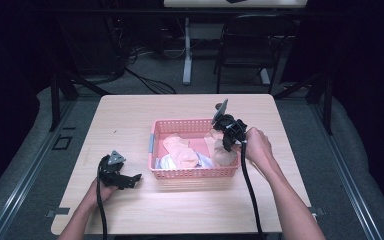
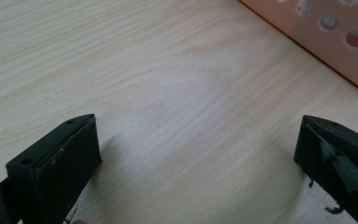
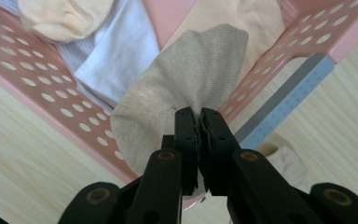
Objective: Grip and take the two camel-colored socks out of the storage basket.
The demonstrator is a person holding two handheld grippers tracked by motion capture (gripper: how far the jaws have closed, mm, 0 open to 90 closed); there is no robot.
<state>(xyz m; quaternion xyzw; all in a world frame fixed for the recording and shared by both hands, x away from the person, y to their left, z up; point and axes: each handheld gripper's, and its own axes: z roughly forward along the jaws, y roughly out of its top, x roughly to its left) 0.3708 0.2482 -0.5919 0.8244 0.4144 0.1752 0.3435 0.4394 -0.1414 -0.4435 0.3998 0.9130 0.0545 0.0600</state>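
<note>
Jaws: right gripper [image 3: 198,119] clamped on a beige sock [image 3: 186,93] at the right rim of the pink basket [image 1: 190,172] | left gripper [image 1: 130,180] spread wide, empty, low over the worktop [image 2: 168,70] left of the basket | peach and white socks lie inside.

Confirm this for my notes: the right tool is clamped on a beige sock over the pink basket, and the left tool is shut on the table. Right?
Not quite. The left tool is open, its jaws wide apart over bare table in the left gripper view. The rest holds.
</note>
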